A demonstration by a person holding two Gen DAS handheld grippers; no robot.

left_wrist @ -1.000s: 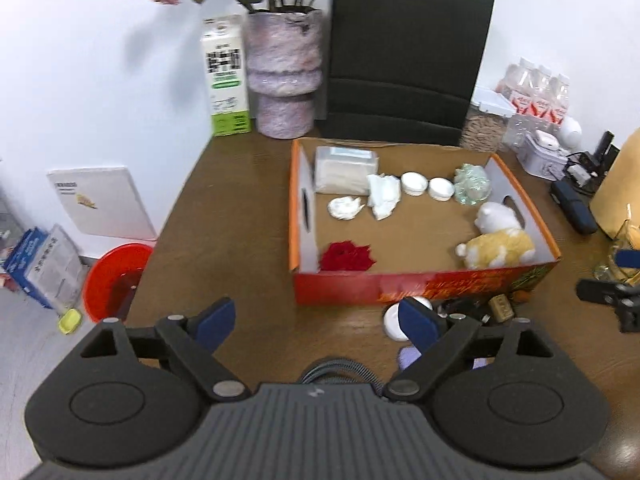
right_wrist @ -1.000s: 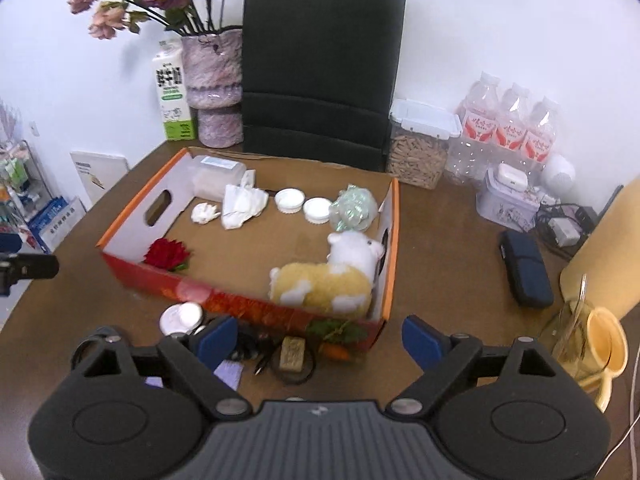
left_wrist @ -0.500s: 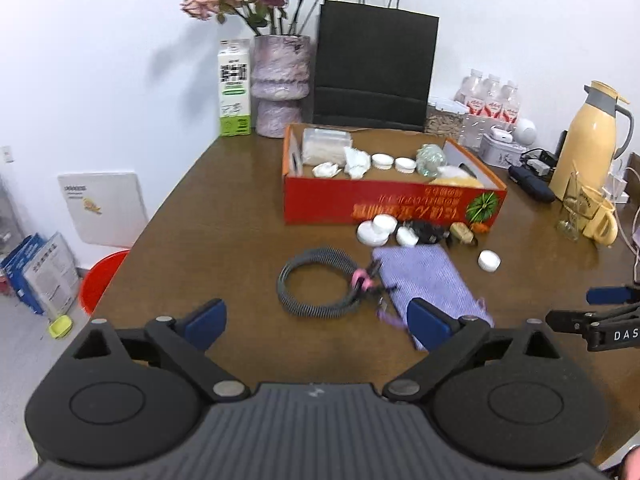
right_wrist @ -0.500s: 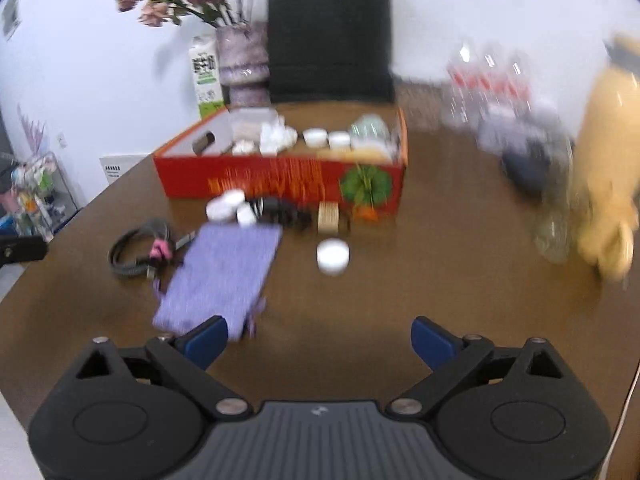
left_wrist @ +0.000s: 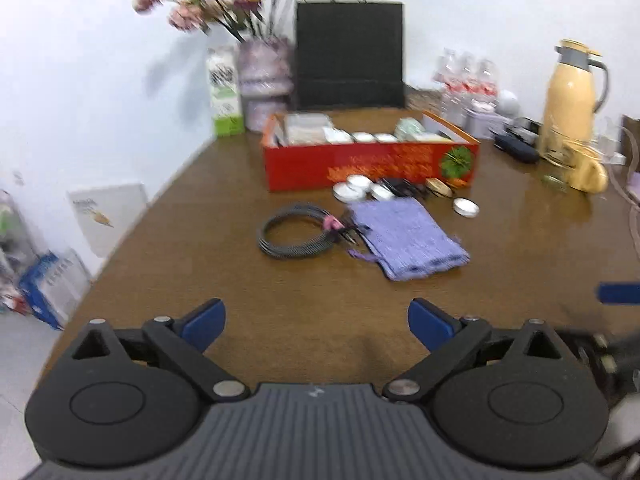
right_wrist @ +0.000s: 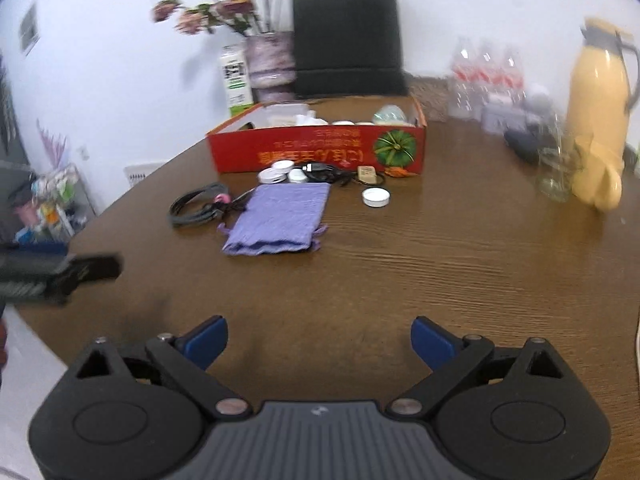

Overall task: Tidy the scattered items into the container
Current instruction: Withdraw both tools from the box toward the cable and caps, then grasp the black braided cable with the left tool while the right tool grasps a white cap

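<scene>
A red cardboard box (left_wrist: 372, 162) (right_wrist: 316, 152) stands at the far middle of the brown table and holds several items. In front of it lie a purple cloth pouch (left_wrist: 406, 238) (right_wrist: 280, 218), a coiled black cable (left_wrist: 298, 232) (right_wrist: 196, 206), white round lids (left_wrist: 356, 188) (right_wrist: 280, 172), a separate white lid (left_wrist: 466, 207) (right_wrist: 376, 197), a black cord (right_wrist: 324, 170) and a small tan block (right_wrist: 367, 172). My left gripper (left_wrist: 316, 322) and right gripper (right_wrist: 320, 338) are both open and empty, low over the near table edge, far from the items.
A flower vase (left_wrist: 264, 80), milk carton (left_wrist: 224, 92) and black paper bag (left_wrist: 350, 54) stand behind the box. A yellow thermos (left_wrist: 572, 92), yellow mug (left_wrist: 586, 170), glass (right_wrist: 556, 172), water bottles (left_wrist: 466, 80) and a dark case (left_wrist: 516, 148) are at the right.
Both grippers have pulled back from above the box toward the near table edge and dropped lower. The box and scattered items now sit farther away. Both grippers stayed open.
</scene>
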